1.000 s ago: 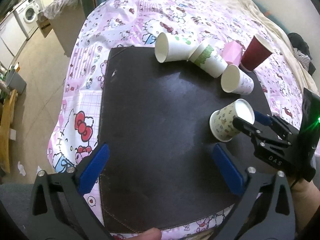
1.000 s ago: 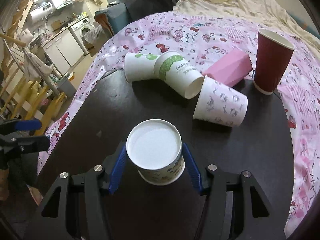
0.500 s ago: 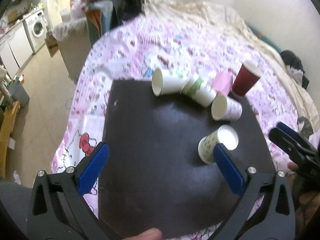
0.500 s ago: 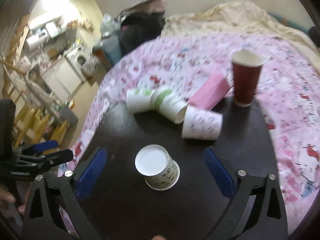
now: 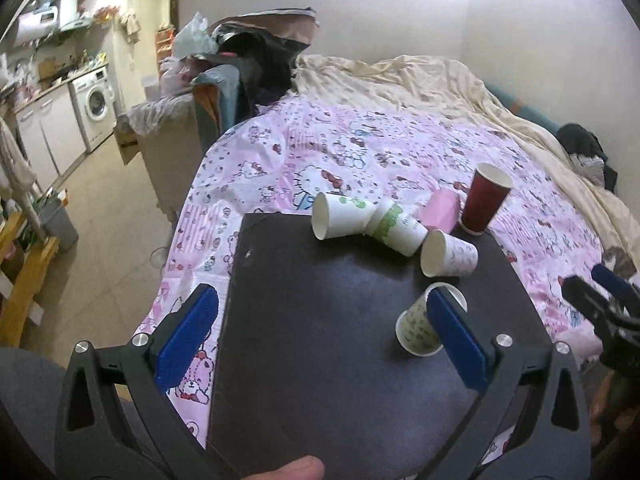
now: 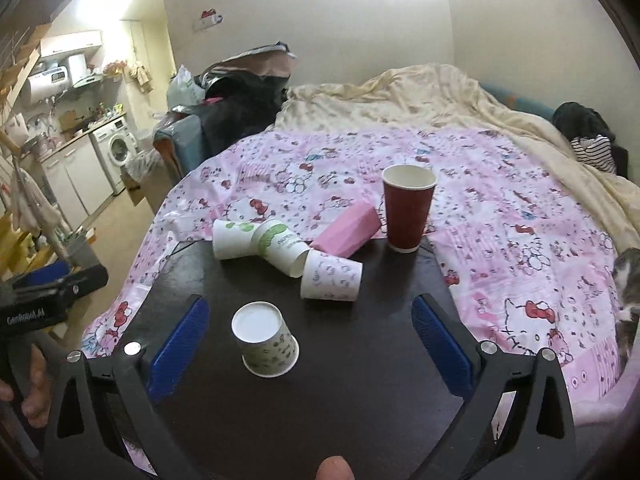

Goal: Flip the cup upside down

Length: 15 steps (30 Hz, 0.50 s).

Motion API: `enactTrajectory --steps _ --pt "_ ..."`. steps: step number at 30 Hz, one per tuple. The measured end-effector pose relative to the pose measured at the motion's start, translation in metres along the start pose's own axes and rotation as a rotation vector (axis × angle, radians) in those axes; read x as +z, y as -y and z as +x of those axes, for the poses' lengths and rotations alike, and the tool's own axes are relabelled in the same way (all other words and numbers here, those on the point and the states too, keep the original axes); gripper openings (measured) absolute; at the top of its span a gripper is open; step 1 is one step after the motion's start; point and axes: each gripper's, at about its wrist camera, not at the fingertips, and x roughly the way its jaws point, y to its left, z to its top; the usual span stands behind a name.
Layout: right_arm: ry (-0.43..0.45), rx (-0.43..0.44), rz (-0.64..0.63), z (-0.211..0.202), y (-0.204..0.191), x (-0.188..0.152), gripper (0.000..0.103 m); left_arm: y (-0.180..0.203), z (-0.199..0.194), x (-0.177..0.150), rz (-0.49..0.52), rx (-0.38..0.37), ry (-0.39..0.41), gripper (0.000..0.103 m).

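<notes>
A small white paper cup with a green print stands upside down on the dark tabletop; in the left wrist view this cup is partly behind my left gripper's blue finger pad. My right gripper is open and empty, raised above and behind the cup. My left gripper is open and empty, held above the table's near side. Each gripper shows at the edge of the other's view.
Three white paper cups lie on their sides at the table's far edge beside a pink box. A dark red cup stands upright. The table sits on a pink patterned cover. A cat is at the right.
My right gripper has opened, let go of the upside-down cup and pulled back and up. My left gripper has also risen and drawn back. The cup stays standing.
</notes>
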Motion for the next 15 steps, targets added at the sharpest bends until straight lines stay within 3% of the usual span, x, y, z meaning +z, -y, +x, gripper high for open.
enactTrajectory --steps 15 --pt "0.033 -0.013 0.019 0.000 -0.005 -0.012 0.103 0.022 -0.007 -0.011 0.033 0.009 0.052 0.103"
